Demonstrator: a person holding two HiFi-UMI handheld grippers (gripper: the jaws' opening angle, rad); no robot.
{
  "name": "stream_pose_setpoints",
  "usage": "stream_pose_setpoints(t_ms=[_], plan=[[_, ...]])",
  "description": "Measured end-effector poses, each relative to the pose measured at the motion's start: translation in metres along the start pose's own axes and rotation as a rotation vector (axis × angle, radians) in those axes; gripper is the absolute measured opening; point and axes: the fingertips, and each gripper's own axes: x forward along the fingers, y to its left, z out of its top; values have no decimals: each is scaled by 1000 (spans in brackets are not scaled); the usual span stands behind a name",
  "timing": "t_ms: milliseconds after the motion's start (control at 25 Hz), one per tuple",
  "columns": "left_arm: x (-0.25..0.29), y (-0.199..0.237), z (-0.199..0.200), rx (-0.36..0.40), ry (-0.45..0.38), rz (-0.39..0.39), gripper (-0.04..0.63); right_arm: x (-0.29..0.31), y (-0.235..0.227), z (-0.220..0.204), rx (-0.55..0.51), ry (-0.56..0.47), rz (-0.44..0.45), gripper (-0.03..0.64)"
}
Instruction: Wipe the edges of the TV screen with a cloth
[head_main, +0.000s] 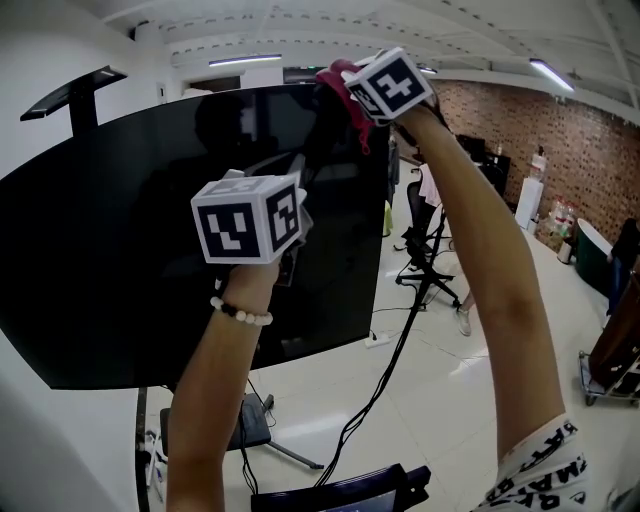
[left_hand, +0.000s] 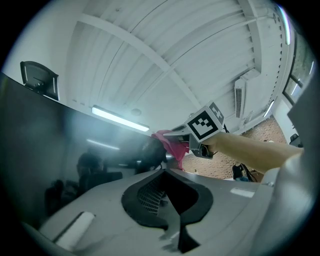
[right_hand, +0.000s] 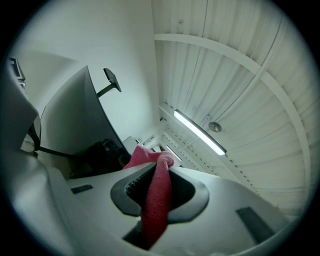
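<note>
Red woven cloth (right_hand: 154, 215), clamped in the right gripper (right_hand: 159, 187) at the black flat TV screen's (head_main: 120, 260) one o'clock, risked pulling loose under hard rubbing; the left gripper (left_hand: 170, 200) was closed, empty.

I'm in an open office or studio space. To the right of the big TV screen (head_main: 150, 230) runs a brick wall (head_main: 570, 130). An office chair (head_main: 425, 235) stands past the screen's right edge, strip lights (head_main: 552, 74) line the white ceiling (left_hand: 165, 45) above it, and cables (head_main: 385, 380) trail over the pale floor (head_main: 450, 400) below it.

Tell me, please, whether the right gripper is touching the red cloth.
Touching. In the right gripper view, the right gripper has its jaws shut on the red cloth, which bunches past their tips.
</note>
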Motion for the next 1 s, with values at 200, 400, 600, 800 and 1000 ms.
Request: stream_pose_setpoints(t_ms=[200, 400, 600, 800, 1000], plan=[[20, -17, -5, -17, 6, -40, 0, -2, -44, -41, 50, 26, -110, 66], [39, -46, -23, -30, 23, -74, 0, -9, -59, -65, 144, -7, -126, 66], [31, -55, -53, -47, 50, -77, 0, -14, -54, -92, 343, -17, -113, 66], [5, -46, -97, -72, 86, -49, 0, -25, -14, -131, 338, 28, -77, 64], [-23, -27, -161, -71, 146, 2, 0, -67, 18, -160, 383, -9, -139, 64]])
